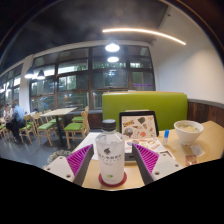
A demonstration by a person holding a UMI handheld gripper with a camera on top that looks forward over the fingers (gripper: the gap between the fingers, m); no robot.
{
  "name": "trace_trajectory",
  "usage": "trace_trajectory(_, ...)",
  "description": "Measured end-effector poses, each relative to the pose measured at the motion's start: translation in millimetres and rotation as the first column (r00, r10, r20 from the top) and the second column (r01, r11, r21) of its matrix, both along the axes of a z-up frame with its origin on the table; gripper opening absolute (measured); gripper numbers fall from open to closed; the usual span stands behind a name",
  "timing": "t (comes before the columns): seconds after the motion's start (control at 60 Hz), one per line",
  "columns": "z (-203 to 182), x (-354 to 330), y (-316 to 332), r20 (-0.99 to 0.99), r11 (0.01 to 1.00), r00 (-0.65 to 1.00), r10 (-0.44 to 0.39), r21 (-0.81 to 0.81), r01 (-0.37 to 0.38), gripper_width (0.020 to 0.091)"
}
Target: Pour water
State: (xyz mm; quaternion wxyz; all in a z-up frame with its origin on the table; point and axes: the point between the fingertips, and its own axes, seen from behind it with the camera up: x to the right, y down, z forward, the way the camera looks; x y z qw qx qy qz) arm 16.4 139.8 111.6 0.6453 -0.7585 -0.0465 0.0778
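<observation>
A clear plastic water bottle (111, 150) with a white cap and a white label stands upright on a round red coaster (112, 179) on the wooden table (178, 152). My gripper (113, 161) is open, and the bottle stands between its two fingers. The purple pads (81, 160) flank the bottle closely, with a small gap showing on the right side. A white bowl (187, 128) sits on the table beyond the right finger.
A framed menu card (138, 124) stands just behind the bottle. A green bench back (150, 104) closes off the far side of the table. Tables and green-yellow chairs (45, 125) fill the room to the left, before large windows.
</observation>
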Motion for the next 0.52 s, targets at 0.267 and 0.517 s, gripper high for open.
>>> trace_trajectory(0.267, 37, 7, -121, -0.006, 0.999, 0.999, 0.036, -0.014, -0.036, 0.0831)
trace_trajectory(0.517, 38, 5, -264, -0.012, 0.991, 0.991, 0.130, -0.025, -0.131, 0.0829)
